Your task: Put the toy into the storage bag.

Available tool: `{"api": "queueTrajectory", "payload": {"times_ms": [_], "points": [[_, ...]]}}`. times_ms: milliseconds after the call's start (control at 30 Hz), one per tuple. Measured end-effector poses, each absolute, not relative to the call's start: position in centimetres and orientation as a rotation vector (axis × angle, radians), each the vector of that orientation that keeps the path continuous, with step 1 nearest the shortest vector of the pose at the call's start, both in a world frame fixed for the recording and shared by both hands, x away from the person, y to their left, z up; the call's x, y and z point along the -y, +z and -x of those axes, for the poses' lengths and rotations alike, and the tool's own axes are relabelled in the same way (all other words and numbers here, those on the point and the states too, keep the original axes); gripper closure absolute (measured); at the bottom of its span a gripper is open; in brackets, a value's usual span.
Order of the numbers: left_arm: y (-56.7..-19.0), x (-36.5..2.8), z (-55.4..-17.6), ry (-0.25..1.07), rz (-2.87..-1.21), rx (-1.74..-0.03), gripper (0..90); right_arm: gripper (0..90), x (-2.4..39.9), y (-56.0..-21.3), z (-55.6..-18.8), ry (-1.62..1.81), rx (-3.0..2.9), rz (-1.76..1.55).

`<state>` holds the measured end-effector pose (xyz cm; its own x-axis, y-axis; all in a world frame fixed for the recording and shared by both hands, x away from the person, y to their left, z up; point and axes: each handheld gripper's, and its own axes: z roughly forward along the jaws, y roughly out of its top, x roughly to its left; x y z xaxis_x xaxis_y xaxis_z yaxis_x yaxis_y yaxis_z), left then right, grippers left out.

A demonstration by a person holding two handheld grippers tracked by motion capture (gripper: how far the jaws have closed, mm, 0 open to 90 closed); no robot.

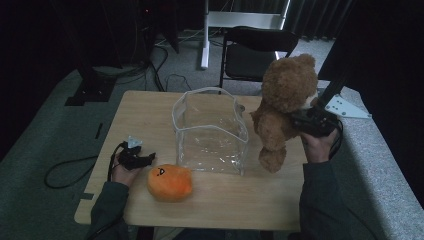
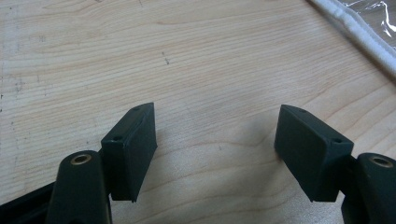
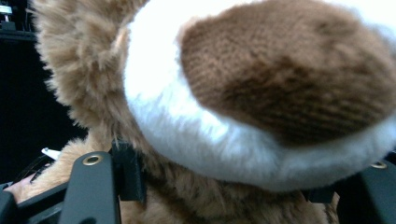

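A brown teddy bear hangs upright just right of a clear plastic bag that stands open on the wooden table. My right gripper is shut on the bear's body; its white and brown muzzle looms close in the right gripper view, with fur pressed between the jaws. An orange plush lies in front of the bag. Left of it, my left gripper rests low on the table, open, with bare wood between its fingers.
A black folding chair stands behind the table's far edge. Cables lie on the grey floor at the left. The bag's white-trimmed edge shows at the top right of the left gripper view. A grey surface runs along the table's right side.
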<state>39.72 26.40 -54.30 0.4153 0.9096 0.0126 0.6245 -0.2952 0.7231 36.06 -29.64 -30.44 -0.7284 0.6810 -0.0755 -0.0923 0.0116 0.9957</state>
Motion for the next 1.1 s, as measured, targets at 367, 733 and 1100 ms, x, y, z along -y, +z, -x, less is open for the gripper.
{"api": "queueTrajectory", "payload": {"times_ms": [367, 733, 1100], "points": [[-54.3, -26.4, -39.7, 0.569, -2.028, -1.296, 30.2, 32.6, 29.8, -30.0, -37.1, 1.772, -1.736, -0.631], [-54.3, -26.4, -39.7, 0.571, -2.028, -1.296, 30.2, 32.6, 29.8, -29.4, -37.7, 1.778, -1.723, -0.638], [-54.3, -26.4, -39.7, 0.571, -2.029, -1.296, 30.2, 32.6, 29.5, -28.7, -38.2, 1.792, -1.716, -0.637]]}}
